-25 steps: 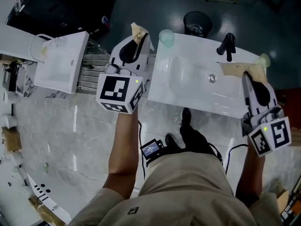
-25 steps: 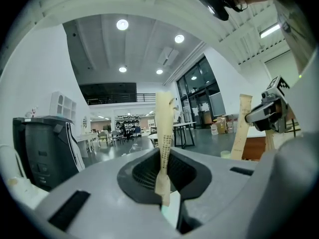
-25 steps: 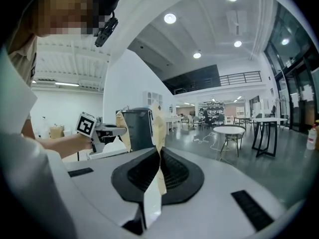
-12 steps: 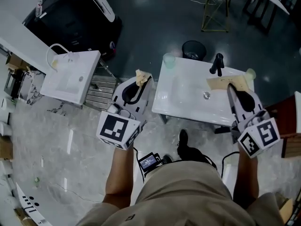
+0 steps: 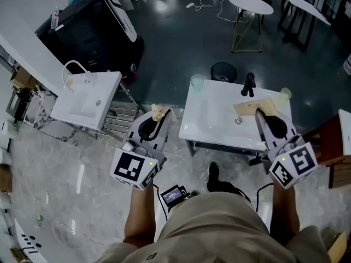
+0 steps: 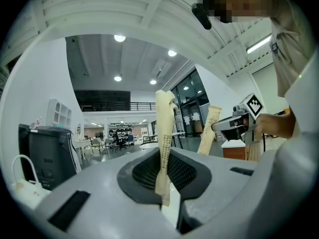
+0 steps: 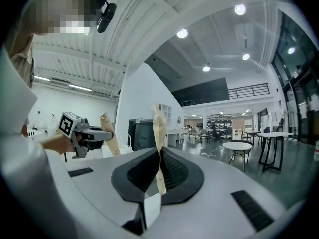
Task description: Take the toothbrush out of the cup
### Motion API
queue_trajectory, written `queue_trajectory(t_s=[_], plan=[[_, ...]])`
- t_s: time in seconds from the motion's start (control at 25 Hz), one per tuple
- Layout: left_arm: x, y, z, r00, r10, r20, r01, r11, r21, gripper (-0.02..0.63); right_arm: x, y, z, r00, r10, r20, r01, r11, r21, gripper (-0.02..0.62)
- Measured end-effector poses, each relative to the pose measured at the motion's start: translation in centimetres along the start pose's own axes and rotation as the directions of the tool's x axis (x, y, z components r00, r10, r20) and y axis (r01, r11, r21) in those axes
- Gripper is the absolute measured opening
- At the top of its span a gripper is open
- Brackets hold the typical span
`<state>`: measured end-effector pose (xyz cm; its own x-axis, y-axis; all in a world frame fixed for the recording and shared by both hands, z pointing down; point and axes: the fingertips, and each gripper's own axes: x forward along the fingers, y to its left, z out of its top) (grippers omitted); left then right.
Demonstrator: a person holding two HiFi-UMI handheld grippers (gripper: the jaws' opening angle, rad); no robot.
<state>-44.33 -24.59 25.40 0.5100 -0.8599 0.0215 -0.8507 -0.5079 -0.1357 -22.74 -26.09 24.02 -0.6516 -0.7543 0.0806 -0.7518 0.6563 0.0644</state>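
Shows the left gripper (image 5: 157, 118) pinched shut on a tan paper strip (image 6: 164, 133), its print too small to read, just off the left edge of the white surface (image 5: 214, 126). Places the pale green cup (image 5: 197, 83) ahead and rightward at the back corner, seemingly nearer this hand, with no toothbrush discernible inside. Ends with the right gripper (image 5: 258, 114) clamped on a crumpled paper strip (image 7: 159, 133).
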Motion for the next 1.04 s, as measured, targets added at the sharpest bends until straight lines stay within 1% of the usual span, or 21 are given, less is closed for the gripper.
queue_trajectory(t_s=[0.28,0.8,1.04], plan=[[-1.8,-0.2,-0.1,1.000,0.001,0.008,-0.001,1.000,-0.002,0.029,-0.7,1.7,0.0,1.000,-0.002,-0.001,0.002,1.000,-0.020,0.011],[-3.3,-0.4,-1.0,1.000,0.012,0.007,-0.012,1.000,-0.016,0.029,-1.3,2.8,-0.2,1.000,-0.002,0.000,0.002,1.000,-0.026,0.011],[-2.9,-0.3,-1.3,1.000,0.011,-0.004,-0.011,1.000,-0.022,0.029,-1.2,2.6,-0.3,1.000,-0.002,-0.007,0.002,1.000,-0.024,0.011]])
